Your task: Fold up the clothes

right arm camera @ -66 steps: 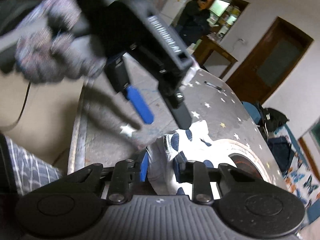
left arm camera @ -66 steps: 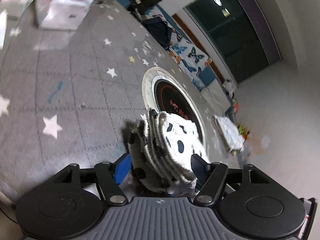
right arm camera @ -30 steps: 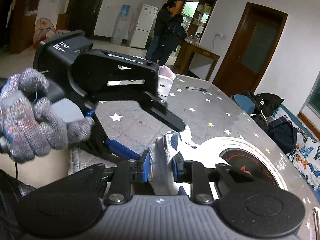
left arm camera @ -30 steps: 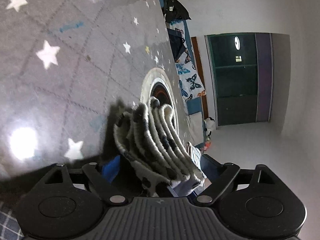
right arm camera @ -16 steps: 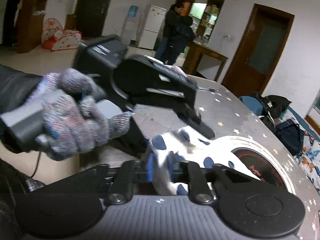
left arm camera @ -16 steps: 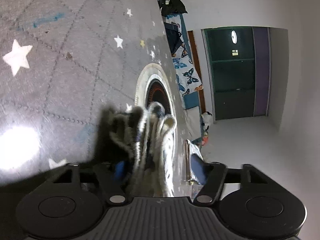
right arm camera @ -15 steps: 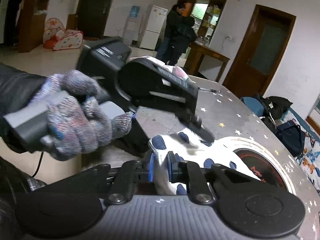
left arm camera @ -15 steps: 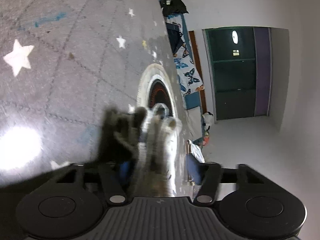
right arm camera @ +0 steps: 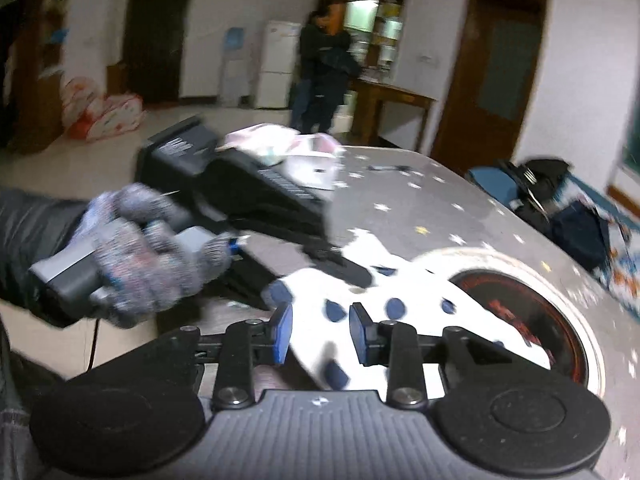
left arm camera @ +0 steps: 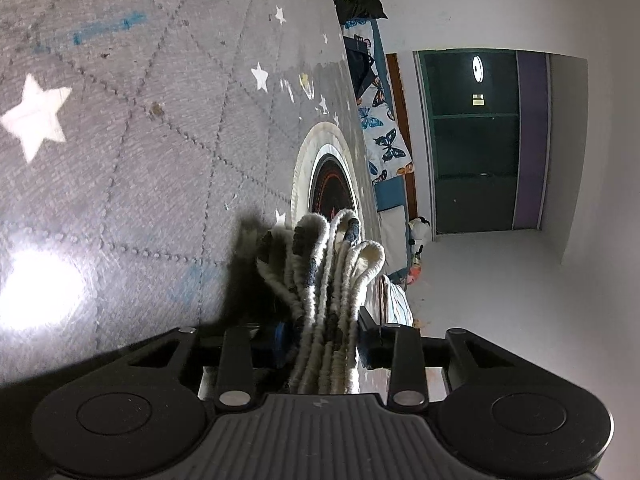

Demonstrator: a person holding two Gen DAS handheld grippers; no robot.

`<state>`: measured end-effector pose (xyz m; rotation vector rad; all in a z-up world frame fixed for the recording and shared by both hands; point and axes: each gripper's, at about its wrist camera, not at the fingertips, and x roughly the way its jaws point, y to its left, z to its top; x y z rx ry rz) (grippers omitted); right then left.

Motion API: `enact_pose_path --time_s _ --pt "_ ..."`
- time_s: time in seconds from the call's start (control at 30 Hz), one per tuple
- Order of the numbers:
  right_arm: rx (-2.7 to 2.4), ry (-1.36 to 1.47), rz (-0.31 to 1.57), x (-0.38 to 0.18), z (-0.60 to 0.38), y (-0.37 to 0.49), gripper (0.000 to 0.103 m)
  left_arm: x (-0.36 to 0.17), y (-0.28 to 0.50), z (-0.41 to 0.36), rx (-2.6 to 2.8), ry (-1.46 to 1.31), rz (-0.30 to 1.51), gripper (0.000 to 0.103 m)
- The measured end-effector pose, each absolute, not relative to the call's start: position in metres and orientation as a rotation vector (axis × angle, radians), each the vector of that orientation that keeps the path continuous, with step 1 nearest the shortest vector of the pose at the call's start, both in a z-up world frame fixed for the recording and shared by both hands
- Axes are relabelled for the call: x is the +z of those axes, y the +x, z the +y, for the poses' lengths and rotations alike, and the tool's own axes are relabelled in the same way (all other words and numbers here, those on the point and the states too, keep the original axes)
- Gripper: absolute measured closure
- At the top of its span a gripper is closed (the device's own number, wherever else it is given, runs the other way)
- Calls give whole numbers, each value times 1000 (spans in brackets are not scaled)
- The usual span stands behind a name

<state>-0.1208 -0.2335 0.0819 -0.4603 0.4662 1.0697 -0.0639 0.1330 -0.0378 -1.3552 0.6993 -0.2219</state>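
Observation:
The garment is white fleece with dark blue dots, folded into a thick bundle. In the left wrist view my left gripper (left arm camera: 322, 342) is shut on the bundle's stacked folds (left arm camera: 324, 264), just above the grey star-patterned table (left arm camera: 140, 140). In the right wrist view my right gripper (right arm camera: 320, 336) is open, its blue-padded fingers (right arm camera: 282, 334) standing apart over the garment (right arm camera: 380, 292). The left gripper's black body (right arm camera: 256, 196) and gloved hand (right arm camera: 148, 256) reach in from the left and hold the garment's far edge.
A round induction cooktop with a white rim (right arm camera: 528, 312) is set into the table beside the garment; it also shows in the left wrist view (left arm camera: 332, 188). A pink and white pile (right arm camera: 292, 148) lies at the table's far end. Bags (right arm camera: 560, 200) sit on the floor beyond.
My right gripper has opened and let go of the garment. My left gripper has closed tighter on the bundle, pressing the folds together, and lowered towards the table.

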Motion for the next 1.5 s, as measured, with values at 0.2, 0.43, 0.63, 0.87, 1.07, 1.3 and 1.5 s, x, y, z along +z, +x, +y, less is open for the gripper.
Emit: enact_pose_path --time_s 0.2,0.43,0.63,0.87,1.07,1.3,1.5 --pt "887 -323 545 79 -263 -81 68 -32 -63 131 -215 -1293 707 69" --pt "691 -195 656 55 -297 -30 67 -25 -59 127 -186 -1213 711 70" --pt "603 -107 712 38 -316 2 66 -18 -57 123 -159 -1167 724 70" --pt "553 -1 757 25 -337 24 63 -11 -50 119 -133 -1077 744 70" --pt "577 45 767 24 -340 23 69 -1 -41 111 -109 -965 752 70" --pt "567 113 772 22 -341 22 95 11 -32 99 -100 -848 754 73" --pt "526 156 702 39 -366 10 98 28 -13 76 -166 -791 762 75"
